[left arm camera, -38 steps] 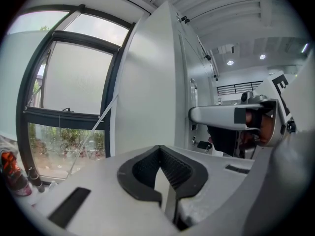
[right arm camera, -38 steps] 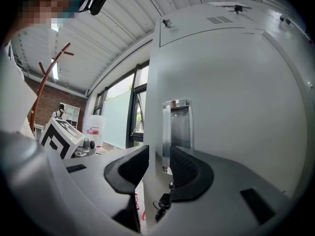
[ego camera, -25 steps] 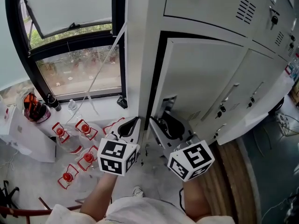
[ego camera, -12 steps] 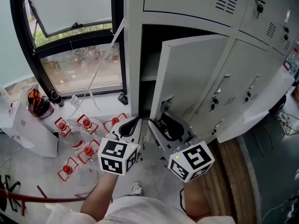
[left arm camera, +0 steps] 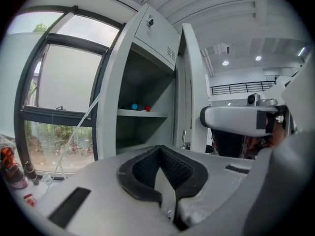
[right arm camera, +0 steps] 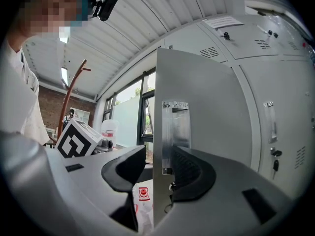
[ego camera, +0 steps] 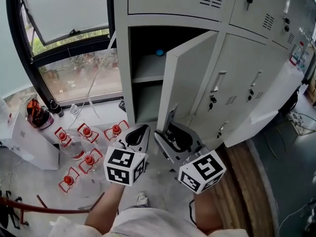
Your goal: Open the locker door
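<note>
Beside its shelf [ego camera: 147, 74], flat metal door [ego camera: 190, 78] (ajar).

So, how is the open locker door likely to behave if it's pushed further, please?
The locker door looks like thin sheet metal, so it is probably stiff yet light, swinging easily on its hinge. Its painted face seems smooth, so a grip may slip; the metal handle probably gives better purchase.

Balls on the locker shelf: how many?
2: a blue ball and a red ball right of it on the shelf. More may hide behind the door.
</note>
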Demonstrator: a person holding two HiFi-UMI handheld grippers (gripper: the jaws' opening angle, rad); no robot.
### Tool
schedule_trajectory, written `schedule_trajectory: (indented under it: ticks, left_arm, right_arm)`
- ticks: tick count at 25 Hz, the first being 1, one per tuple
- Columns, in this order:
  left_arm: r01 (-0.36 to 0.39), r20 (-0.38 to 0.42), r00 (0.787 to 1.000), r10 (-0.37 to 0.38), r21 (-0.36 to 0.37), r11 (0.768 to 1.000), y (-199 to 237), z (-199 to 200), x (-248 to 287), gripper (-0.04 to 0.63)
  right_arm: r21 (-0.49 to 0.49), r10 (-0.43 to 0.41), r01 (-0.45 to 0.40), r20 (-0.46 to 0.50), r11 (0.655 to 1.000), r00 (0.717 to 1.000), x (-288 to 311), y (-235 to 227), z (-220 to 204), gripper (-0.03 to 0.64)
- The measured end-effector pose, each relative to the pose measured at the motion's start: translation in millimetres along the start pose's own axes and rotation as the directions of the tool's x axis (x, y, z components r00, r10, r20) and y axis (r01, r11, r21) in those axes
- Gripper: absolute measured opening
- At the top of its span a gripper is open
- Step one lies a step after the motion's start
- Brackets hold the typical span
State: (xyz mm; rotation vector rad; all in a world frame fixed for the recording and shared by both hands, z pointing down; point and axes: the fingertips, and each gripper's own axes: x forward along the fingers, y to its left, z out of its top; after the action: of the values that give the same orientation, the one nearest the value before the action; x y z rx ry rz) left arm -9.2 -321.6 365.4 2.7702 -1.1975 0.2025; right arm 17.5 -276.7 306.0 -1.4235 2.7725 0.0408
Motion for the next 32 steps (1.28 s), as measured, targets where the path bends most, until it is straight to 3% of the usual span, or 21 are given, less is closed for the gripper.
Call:
schedule_trajectory:
  ticks: [21, 25, 32]
  left_arm:
    - [0.107, -0.03, 0.994, -0.105, 0.052, 0.993, -98.7, -2.0, 27.7, 0.006]
    - [0.142, -0.035, 0.989, -0.14, 0.059, 0.988, -114.3, -1.8, 38.4, 0.006]
    - [0.219, -0.048, 0.975, -0.216, 0.065, 0.974, -140.6, -2.3, 60.9, 0.006]
  right_arm:
    - [0.004, -0.066, 0.066, 0.058, 0.998, 0.996, -99.4, -42.1, 3.6, 0.137]
    - [0.036, -0.056, 0.054, 0.07, 0.998, 0.996, -114.4, -53.4, 4.0, 0.137]
    - [0.02, -0.106, 0.104, 0.076, 0.994, 0.992, -136.0, -70.1, 4.7, 0.137]
